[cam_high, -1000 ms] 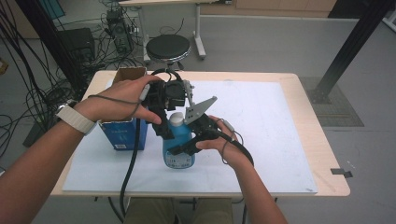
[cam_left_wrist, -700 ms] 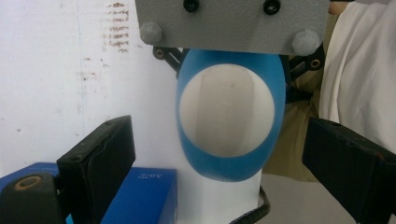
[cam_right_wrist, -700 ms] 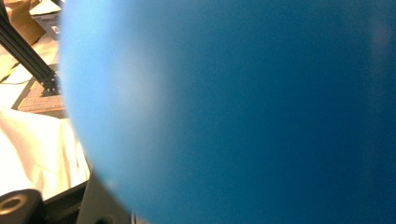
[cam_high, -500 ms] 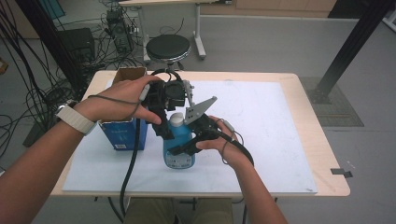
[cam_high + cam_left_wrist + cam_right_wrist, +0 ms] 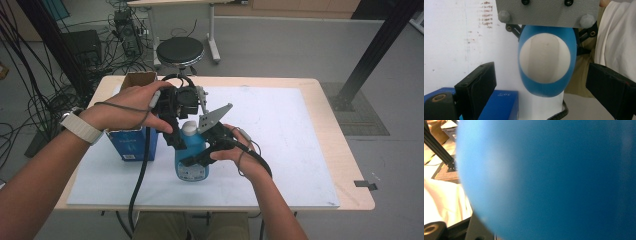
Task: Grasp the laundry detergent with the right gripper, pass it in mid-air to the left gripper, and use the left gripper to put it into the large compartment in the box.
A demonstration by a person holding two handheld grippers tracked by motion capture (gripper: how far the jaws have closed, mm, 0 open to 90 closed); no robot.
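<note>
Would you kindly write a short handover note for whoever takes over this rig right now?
Right claw: shut on the blue bottle, gripping its body; the bottle stands upright on the white mat.
Left claw: open, poised above the bottle's white cap, jaws either side, not touching it.
Blue box: beside the bottle on the mat.
Done: bottle steadied, left claw lined up over the cap.
Left: probably close on the cap and twist it; the cap is on for now.

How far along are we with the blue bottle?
Done: the right gripper is clamped on the upright blue bottle, steadying it. In hand: the left gripper hovers open over its white cap. Left: closing on the cap, which is on.
</note>
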